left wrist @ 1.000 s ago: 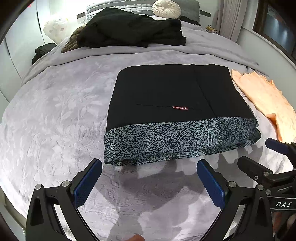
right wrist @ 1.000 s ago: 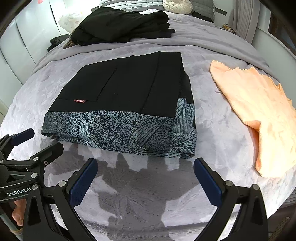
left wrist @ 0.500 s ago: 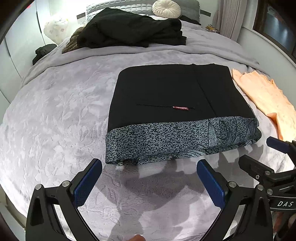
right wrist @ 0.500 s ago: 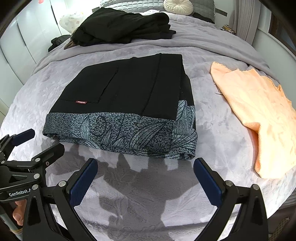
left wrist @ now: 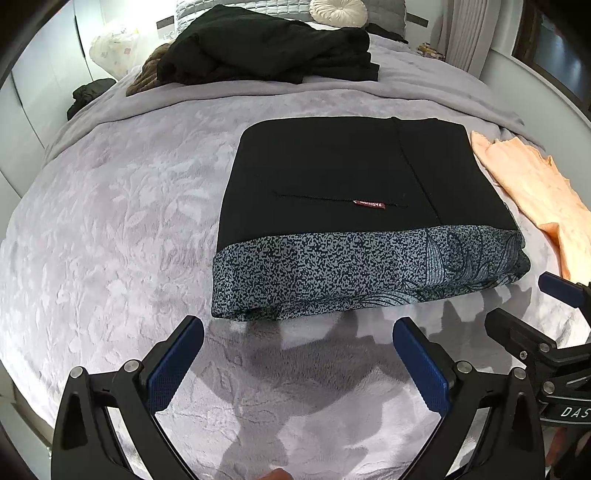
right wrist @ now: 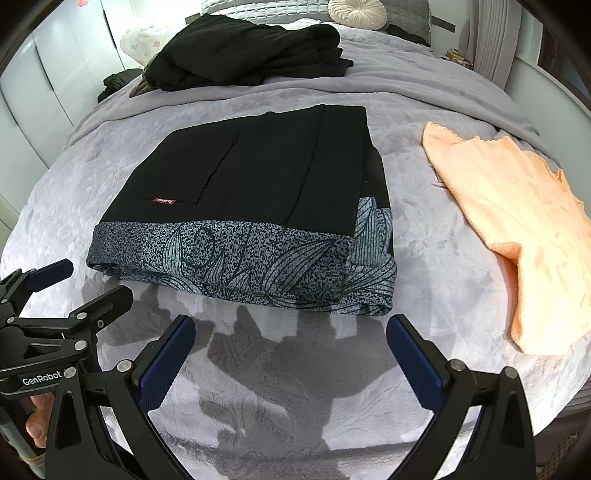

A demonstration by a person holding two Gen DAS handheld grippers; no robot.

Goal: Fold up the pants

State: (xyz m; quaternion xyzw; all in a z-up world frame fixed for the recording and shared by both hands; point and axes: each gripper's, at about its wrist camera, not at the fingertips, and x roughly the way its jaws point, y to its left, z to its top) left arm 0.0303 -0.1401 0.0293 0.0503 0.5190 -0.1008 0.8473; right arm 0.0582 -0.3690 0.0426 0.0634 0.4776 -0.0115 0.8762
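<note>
Black pants (left wrist: 354,192) with a grey patterned band lie folded into a flat rectangle on the grey bedspread (left wrist: 110,221); they also show in the right wrist view (right wrist: 258,184). A small red label (left wrist: 368,204) sits on top. My left gripper (left wrist: 295,354) is open and empty, just short of the band's near left edge. My right gripper (right wrist: 291,350) is open and empty, just short of the near right edge. Each gripper shows in the other's view: the right one (left wrist: 535,314), the left one (right wrist: 74,291).
An orange towel (right wrist: 517,229) lies to the right of the pants. A pile of dark clothes (left wrist: 266,48) sits at the far end of the bed, with a round cushion (left wrist: 343,11) behind it. The bed's near edge runs just below the grippers.
Both grippers have drawn slightly back from the folded pants, staying open. The pants have not moved.
</note>
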